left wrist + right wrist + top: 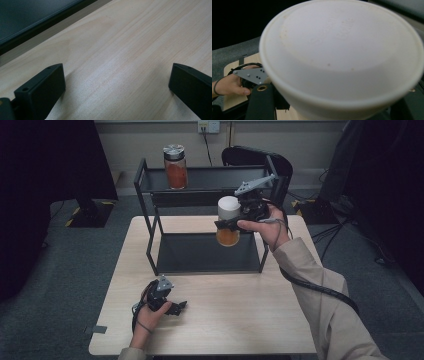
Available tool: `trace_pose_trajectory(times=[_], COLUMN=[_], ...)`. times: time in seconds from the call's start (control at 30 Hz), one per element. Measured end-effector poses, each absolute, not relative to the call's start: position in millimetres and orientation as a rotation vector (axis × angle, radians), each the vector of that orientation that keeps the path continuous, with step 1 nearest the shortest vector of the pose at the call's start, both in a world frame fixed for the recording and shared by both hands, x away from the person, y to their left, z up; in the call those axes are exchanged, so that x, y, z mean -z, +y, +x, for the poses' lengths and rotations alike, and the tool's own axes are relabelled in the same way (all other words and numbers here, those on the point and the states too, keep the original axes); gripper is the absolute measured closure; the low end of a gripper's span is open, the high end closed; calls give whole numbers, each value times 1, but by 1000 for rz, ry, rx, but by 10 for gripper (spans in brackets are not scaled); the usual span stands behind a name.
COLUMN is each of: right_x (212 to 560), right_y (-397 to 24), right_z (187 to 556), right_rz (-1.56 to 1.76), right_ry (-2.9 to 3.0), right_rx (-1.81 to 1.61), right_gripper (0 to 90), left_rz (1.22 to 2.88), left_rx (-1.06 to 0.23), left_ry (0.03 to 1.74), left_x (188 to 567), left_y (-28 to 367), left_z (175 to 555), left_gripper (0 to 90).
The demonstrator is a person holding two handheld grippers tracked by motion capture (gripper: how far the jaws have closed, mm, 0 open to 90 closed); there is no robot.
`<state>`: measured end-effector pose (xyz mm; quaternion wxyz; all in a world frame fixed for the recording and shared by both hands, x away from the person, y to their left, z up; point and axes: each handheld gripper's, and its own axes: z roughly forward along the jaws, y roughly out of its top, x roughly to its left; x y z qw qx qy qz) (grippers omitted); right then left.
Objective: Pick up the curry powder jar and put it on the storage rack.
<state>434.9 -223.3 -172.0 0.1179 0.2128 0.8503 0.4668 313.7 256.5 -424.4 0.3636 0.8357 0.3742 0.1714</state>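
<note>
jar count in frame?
2. One with a silver lid on the rack's top shelf; one white-lidded jar held in the right gripper above the lower shelf.

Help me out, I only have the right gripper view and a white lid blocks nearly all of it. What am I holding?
Observer: The right gripper is shut on a jar with a white lid and orange contents, held above the rack's lower shelf.
Operator: Anything on the top shelf?
Observer: Another jar, dark-lidded with orange-red contents, stands at its left end.
Operator: And the left gripper?
Observer: The left gripper sits low over the table, near its front left; its jaws stand open with only bare wood between them.
</note>
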Motion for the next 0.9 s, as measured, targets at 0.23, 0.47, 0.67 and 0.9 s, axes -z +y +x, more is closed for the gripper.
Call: trace_pose_trajectory(times=[0.23, 0.47, 0.67, 0.9], right_x=[152, 131, 116, 97], right_y=[-218, -212, -210, -209], right_z=[439, 443, 446, 449], right_rz=[615, 613, 610, 608], right_ry=[2478, 2475, 2471, 2468], right_rx=[-1373, -1363, -1363, -1357], right_gripper=[342, 342, 342, 342], left_rz=[2149, 2149, 2149, 2149], left_rx=[-441, -441, -442, -442], left_ry=[963, 963, 962, 962], left_x=[425, 425, 425, 425], left_y=[257, 257, 257, 257], left_z=[314, 314, 314, 314], left_gripper=[0, 0, 0, 0])
